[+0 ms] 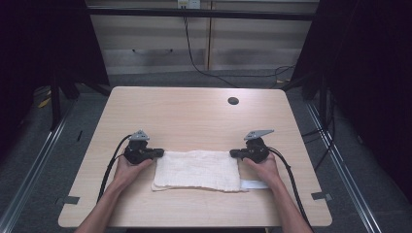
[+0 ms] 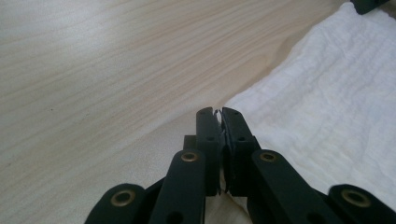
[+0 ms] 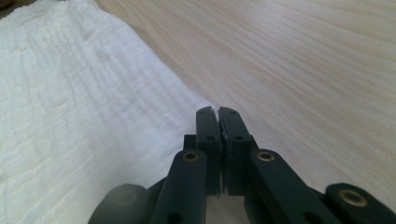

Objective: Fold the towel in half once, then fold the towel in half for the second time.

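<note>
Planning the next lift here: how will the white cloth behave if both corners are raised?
The white cloth looks thin, crinkled and folded, so it would probably sag between the left hand-held gripper and right hand-held gripper. It seems light. Its layers may slide apart.

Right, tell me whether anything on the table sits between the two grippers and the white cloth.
Nothing visible does. The left gripper and right gripper are already at the far corners of the folded white woven cloth, jaws shut with cloth edge pinched between them. The pale wooden table beyond is bare.
</note>
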`<state>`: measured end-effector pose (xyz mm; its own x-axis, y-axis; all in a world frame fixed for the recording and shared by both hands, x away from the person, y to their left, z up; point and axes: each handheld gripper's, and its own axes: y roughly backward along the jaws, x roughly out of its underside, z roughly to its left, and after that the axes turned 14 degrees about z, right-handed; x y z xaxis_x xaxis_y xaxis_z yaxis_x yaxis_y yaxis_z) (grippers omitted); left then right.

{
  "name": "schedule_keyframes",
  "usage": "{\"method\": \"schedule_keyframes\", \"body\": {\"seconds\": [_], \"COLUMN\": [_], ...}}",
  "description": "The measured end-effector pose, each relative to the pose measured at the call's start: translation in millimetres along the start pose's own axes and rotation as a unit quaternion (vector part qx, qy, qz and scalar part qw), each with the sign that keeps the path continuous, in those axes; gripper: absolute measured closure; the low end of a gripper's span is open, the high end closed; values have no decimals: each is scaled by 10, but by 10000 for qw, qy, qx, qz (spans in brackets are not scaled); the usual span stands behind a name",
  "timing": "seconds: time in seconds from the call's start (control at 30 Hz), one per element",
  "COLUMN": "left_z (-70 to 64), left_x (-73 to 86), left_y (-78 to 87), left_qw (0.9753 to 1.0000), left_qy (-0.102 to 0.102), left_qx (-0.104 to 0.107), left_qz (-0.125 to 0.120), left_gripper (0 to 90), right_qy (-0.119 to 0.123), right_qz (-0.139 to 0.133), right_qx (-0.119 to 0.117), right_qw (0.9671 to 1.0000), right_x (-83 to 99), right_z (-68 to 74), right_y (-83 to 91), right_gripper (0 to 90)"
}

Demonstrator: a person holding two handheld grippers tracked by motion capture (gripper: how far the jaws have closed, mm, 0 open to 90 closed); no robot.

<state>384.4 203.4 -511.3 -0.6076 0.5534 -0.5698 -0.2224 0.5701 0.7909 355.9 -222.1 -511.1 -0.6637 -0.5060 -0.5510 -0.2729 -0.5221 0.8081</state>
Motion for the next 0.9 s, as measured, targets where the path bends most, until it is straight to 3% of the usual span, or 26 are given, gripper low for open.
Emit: {"method": "schedule_keyframes", "body": {"seconds": [0.23,0.43,0.6,0.63,0.9], "left_z": [16,3,-24,-26,-25], "left_x": [9,13,-18,-23,-41], "left_y": [8,73,186,217,337], "left_qw": [9998,9997,9984,9982,9962], "left_qy": [114,77,126,61,88], "left_qx": [156,112,228,245,357], "left_qz": [-46,-212,-493,-540,-785], "left_gripper": [870,869,870,870,871], "right_qy": [-78,-71,-63,-49,-74], "right_qz": [-79,-269,-420,-436,-662], "right_qx": [-38,-48,-88,-89,-102], "right_qw": [9999,9996,9991,9990,9977], "right_x": [14,-2,-19,-22,-51], "right_z": [-16,9,25,27,33], "right_y": [6,89,171,180,295], "right_gripper": [884,887,888,888,888]}}
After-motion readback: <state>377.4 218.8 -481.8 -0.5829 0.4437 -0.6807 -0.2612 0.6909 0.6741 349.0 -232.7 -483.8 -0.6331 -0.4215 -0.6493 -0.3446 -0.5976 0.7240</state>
